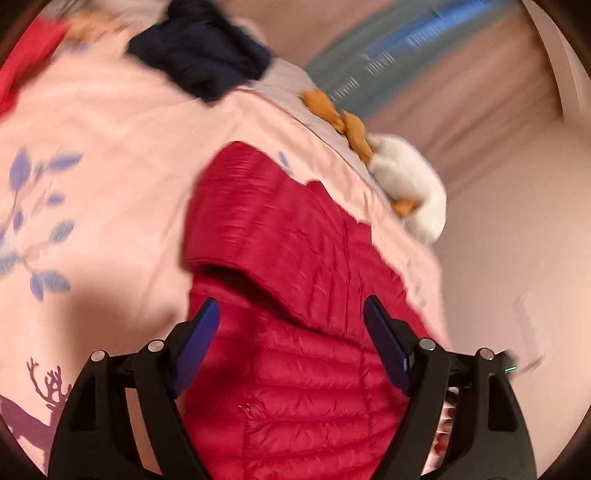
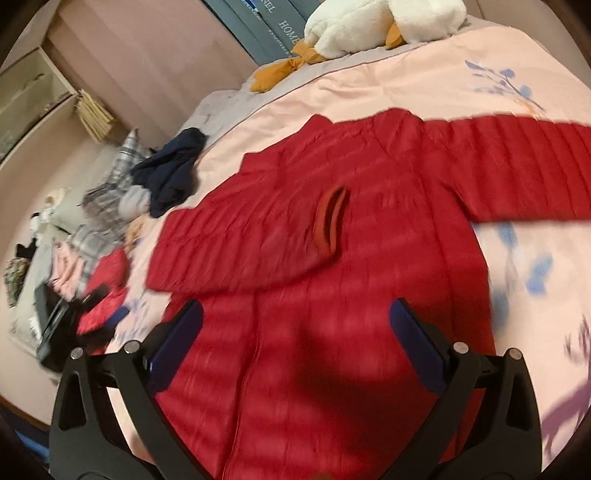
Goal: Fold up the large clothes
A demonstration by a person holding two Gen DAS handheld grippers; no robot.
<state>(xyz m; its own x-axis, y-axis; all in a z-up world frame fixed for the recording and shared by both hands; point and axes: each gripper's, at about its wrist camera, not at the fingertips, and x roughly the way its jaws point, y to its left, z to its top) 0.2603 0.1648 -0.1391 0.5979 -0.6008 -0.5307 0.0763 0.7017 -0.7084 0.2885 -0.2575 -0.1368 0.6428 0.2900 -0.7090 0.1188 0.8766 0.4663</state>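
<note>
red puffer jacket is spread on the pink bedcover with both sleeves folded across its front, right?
Not quite: only one sleeve of the red puffer jacket is folded across its front. The other sleeve lies stretched out to the side on the pink bedcover, as the right wrist view shows.

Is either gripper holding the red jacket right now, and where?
No. Left gripper and right gripper are both open above the red jacket, gripping nothing.

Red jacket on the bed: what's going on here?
A person is folding a red puffer jacket spread on a pink bedspread. One sleeve already lies folded across the body; the other sticks out sideways. Both the left tool and right tool hover open above the jacket, gripping nothing. A white plush duck sits near the bed's far edge.
</note>
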